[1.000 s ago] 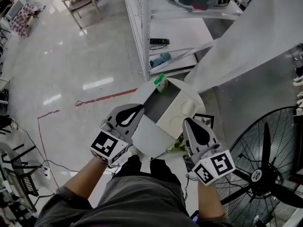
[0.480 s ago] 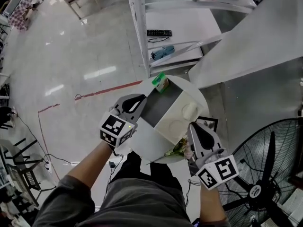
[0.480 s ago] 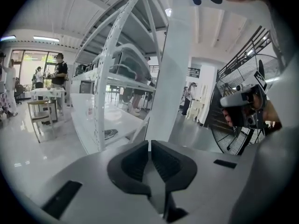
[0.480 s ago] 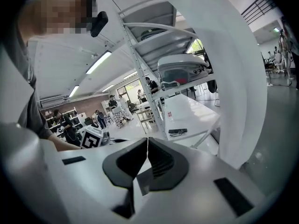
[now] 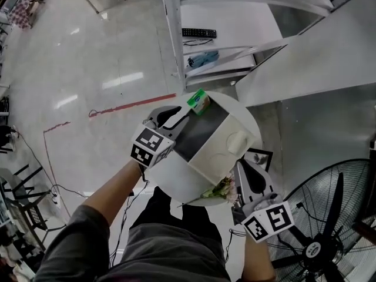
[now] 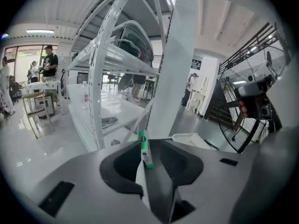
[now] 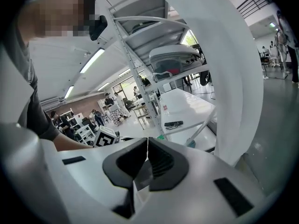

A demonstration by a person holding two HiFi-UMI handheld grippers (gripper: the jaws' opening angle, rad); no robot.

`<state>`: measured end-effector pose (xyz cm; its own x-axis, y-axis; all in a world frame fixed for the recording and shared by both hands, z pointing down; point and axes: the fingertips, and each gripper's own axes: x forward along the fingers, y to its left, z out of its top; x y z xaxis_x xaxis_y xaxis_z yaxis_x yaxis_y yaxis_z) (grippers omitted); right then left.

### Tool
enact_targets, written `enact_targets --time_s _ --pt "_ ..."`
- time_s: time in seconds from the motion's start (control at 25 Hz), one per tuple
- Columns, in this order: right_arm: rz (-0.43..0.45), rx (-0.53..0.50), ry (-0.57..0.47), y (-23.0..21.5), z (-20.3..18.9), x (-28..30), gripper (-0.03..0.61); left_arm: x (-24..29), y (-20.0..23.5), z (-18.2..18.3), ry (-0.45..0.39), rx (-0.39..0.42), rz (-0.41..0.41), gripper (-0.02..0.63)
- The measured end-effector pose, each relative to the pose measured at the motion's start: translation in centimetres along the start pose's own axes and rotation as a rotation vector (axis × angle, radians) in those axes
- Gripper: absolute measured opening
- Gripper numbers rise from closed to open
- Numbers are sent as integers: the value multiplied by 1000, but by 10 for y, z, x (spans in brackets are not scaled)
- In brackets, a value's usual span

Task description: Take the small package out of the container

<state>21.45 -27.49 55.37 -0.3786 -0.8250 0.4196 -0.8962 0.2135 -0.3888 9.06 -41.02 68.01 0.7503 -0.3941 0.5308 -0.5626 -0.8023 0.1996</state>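
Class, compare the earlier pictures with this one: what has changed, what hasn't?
The left gripper has advanced to the small package, jaws opening with the package between them, not yet gripped. The right gripper, shut, drew back slightly. The small package and container stayed put.

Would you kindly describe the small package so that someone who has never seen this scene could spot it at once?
Find the round white table in front of the white shelf rack; on it lies a white container with a grey inside. The small package sits at that container's far edge, nearest the rack. It is a green-and-white carton, unlike the flowers at the near edge.
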Motion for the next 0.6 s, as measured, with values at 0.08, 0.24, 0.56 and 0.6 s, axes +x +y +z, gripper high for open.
enact_targets --time_s 0.08,0.24,0.56,0.6 --pt "-1 8 8 0 -7 3 23 9 4 -11 16 3 1 144" --pt "-2 21 31 -5 -18 9 23 30 13 -26 56 -11 1 172" --pt "-17 47 75 -20 -39 13 23 58 17 -34 76 -33 -36 183" --pt "-18 52 79 -21 -42 13 23 60 17 -35 75 -36 -39 183"
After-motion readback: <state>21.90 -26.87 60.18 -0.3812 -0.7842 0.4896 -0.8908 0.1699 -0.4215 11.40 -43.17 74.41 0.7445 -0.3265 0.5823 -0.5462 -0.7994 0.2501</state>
